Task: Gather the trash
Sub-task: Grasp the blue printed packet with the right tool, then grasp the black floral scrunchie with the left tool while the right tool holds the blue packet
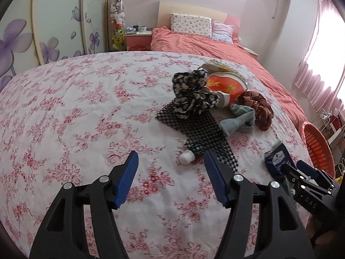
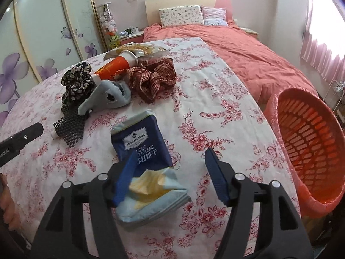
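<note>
Right gripper (image 2: 170, 172), jaws apart and empty, hovers over the torn navy foil cracker packet (image 2: 144, 142), which lies lengthwise between the fingers on the floral bedspread (image 2: 215, 99); orange slatted plastic basket (image 2: 310, 142) waits rightward; left gripper (image 1: 171, 172) open, farther off

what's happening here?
A person is clearing trash off a floral bedspread with a handheld gripper in each hand. The right gripper is open over a torn blue cracker packet, one finger on it, no grip. The left gripper is open and empty near a white cap under a black mesh strip. An orange basket waits at the right edge.
</note>
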